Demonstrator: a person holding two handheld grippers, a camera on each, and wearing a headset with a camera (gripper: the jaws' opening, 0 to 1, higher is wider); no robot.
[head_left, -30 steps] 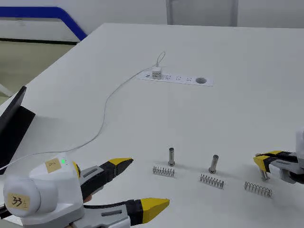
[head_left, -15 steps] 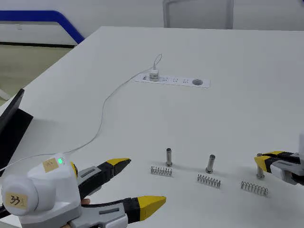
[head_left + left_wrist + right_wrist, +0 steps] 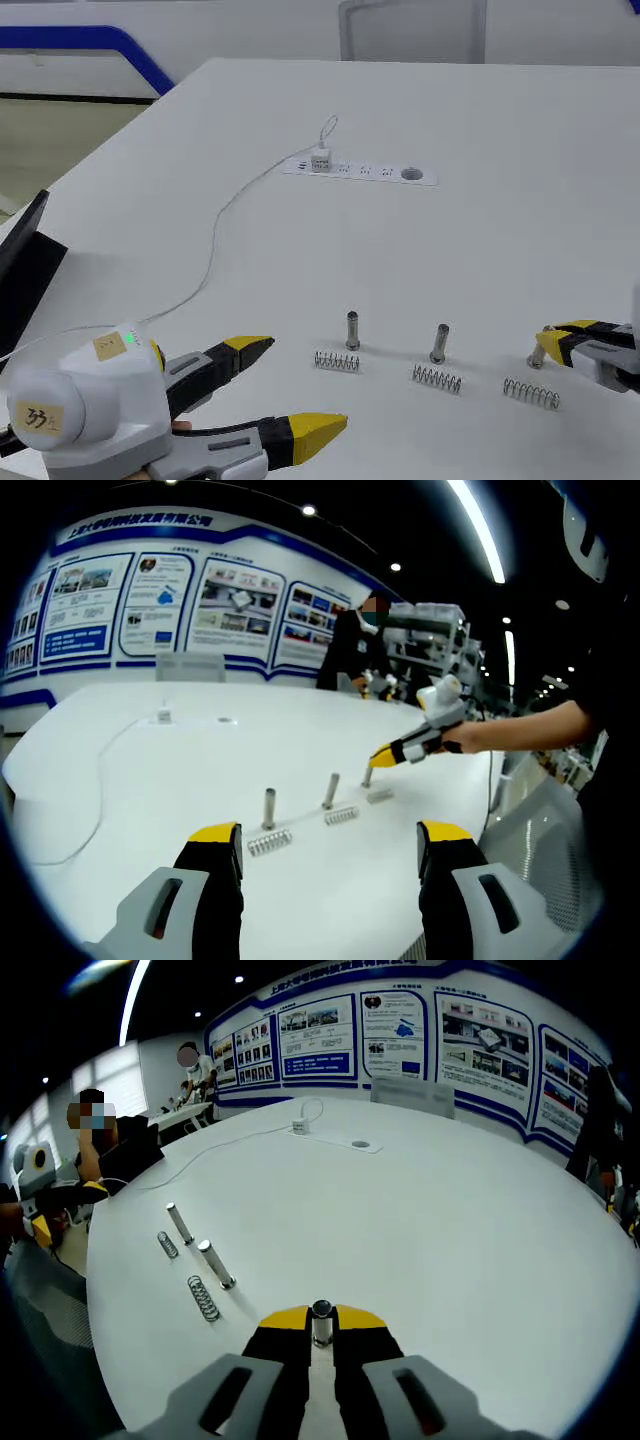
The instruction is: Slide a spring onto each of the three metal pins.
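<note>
While the right gripper point(image 3: 550, 340) is closed on the end pin point(image 3: 321, 1312), the left gripper point(image 3: 330, 835) gapes wide, empty.
Likely risk: a loose pinch lets the end pin slip and topple onto the bench point(image 3: 450, 250).

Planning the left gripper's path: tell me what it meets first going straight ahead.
Probably the nearest spring, lying before the nearest pin, within the open span of the left gripper; depth is unclear.

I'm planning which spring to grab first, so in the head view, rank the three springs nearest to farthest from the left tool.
1. Left spring, just right of the left tool.
2. Middle spring, in front of the middle pin.
3. Right spring, far right, by the right tool gripping the third pin.
</note>
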